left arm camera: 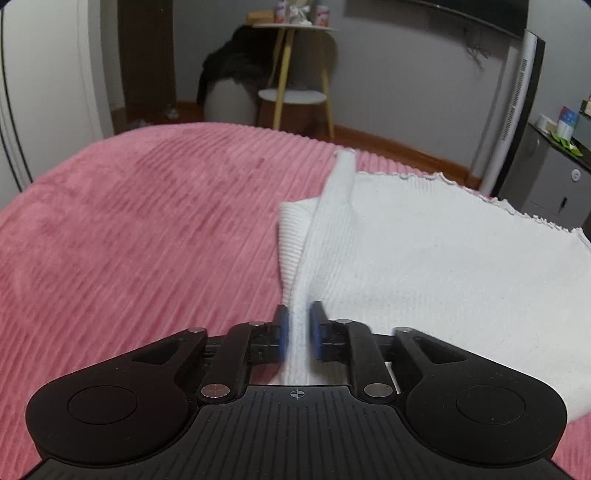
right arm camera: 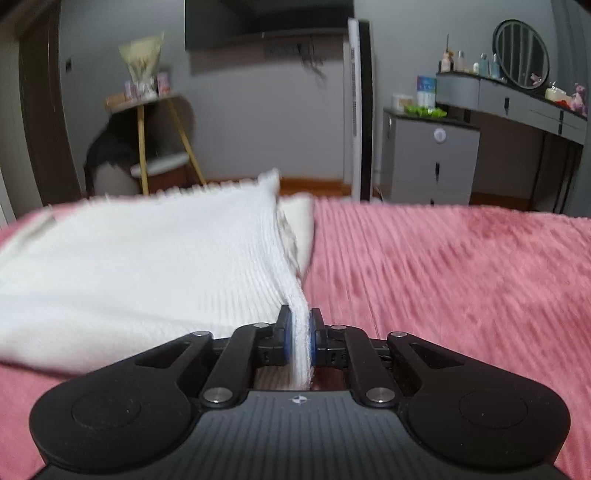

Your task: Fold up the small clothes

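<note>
Left gripper: the left gripper [left arm camera: 300, 325] is clamped on a raised fold of the white garment [left arm camera: 424, 258]; ribbed cloth fills the gap between its blue pads [left arm camera: 283, 328] and runs back toward the body of the tool.
Right gripper: the right gripper [right arm camera: 301, 332] is likewise clamped on a pinched edge of the garment [right arm camera: 147, 266], with cloth pressed between both blue pads [right arm camera: 289, 334].
Garment, left view: it lies ahead and to the right of the fingers, spread over the bed; the held fold rises as a ridge straight ahead from the pads, and a ribbed flap sits just left of that ridge. Its far edge is frilled.
Garment, right view: it lies ahead and to the left of the fingers, the held edge running forward from the pads, with a further strip of white cloth just right of that edge.
Bed: the pink ribbed blanket [left arm camera: 129, 240] fills the space left of the left gripper and, in the other view, right of the right gripper [right arm camera: 461, 277]. The garment rests on it.
Blur: the cloth at the pads and the blanket are smeared in both views.
Room, beyond the bed: a side table [left arm camera: 291, 29] with yellow legs stands ahead of the left gripper; a grey cabinet [right arm camera: 432, 158] and a round mirror [right arm camera: 522, 53] stand ahead-right of the right one.
</note>
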A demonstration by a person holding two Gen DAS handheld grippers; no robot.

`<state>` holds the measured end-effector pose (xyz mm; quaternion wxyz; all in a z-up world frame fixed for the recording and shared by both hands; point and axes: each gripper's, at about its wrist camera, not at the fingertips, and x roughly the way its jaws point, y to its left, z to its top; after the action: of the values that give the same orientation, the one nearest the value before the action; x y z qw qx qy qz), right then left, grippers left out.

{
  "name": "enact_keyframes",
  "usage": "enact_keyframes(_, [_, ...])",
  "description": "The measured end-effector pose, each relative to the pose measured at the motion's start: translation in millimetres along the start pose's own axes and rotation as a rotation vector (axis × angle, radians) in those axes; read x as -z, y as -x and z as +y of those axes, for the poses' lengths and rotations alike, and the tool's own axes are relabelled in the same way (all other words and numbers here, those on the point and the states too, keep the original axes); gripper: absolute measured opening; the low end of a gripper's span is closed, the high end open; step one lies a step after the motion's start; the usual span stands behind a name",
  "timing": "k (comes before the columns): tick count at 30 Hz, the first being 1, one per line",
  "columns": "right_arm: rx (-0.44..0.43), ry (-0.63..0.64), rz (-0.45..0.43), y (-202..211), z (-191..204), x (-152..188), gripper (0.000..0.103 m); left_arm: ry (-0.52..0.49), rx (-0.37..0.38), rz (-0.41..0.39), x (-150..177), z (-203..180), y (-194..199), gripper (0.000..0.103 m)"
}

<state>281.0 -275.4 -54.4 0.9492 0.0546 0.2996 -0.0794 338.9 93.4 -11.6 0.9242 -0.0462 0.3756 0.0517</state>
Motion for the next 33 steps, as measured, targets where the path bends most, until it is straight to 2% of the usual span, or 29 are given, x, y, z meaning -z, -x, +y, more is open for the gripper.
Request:
enact_keyframes(1, [0.001,-0.006,-0.006,2.3,-2.2,-1.3,0.024,0.009,0.005,-0.004,-0.5,0.7,4.2,0.038])
enact_keyframes(2, [0.006,-0.027,-0.009,6.0,-5.3,-5.1,0.032,0.025,0.018,-0.001,-1.5,2.7,7.7,0.045])
enact_keyframes(3, [0.007,-0.055,-0.011,8.8,-11.7,-8.8,0.042,0.044,0.034,-0.005,-1.7,5.1,11.4,0.051])
enact_keyframes(4, [-0.002,-0.087,-0.017,11.5,-18.1,-12.1,0.043,0.053,0.052,-0.012,-2.5,6.4,14.3,0.052])
enact_keyframes(8, [-0.052,-0.189,-0.071,17.1,-29.7,-17.0,0.042,0.033,0.041,-0.045,-8.4,-0.4,16.0,0.060])
enact_keyframes(13, [-0.061,-0.102,-0.178,17.4,-7.9,-30.9,0.039,0.020,0.037,-0.066,-19.5,-22.8,-3.9,0.064])
enact_keyframes(15, [-0.122,-0.078,-0.218,16.0,0.8,-31.0,0.037,0.005,0.022,-0.066,-21.0,-33.7,-15.0,0.069])
enact_keyframes(17, [-0.147,-0.004,-0.206,9.9,13.8,-26.1,0.036,-0.019,-0.009,-0.045,-21.0,-41.2,-29.3,0.069])
enact_keyframes(18, [-0.143,0.037,-0.190,5.7,19.4,-21.5,0.035,-0.032,-0.036,-0.042,-20.6,-43.0,-34.9,0.071])
enact_keyframes(20, [-0.078,0.105,-0.116,-8.0,26.6,-15.4,0.027,-0.046,-0.067,-0.053,-22.2,-40.7,-40.4,0.071])
enact_keyframes(24, [0.037,0.039,-0.100,-15.0,3.8,-20.5,0.028,0.075,-0.108,-0.040,-30.5,-10.5,-38.2,0.072])
enact_keyframes(26, [0.012,0.012,-0.090,-13.2,-2.7,-20.7,0.028,0.090,-0.120,-0.041,-31.0,-1.6,-30.5,0.074])
enact_keyframes(29, [0.046,0.092,-0.119,-4.3,9.2,-21.6,0.029,0.073,-0.143,-0.044,-28.6,1.3,-12.6,0.083])
enact_keyframes(33, [0.074,0.096,-0.123,4.1,12.6,-19.6,0.031,0.070,-0.102,-0.014,-22.0,6.0,6.8,0.088])
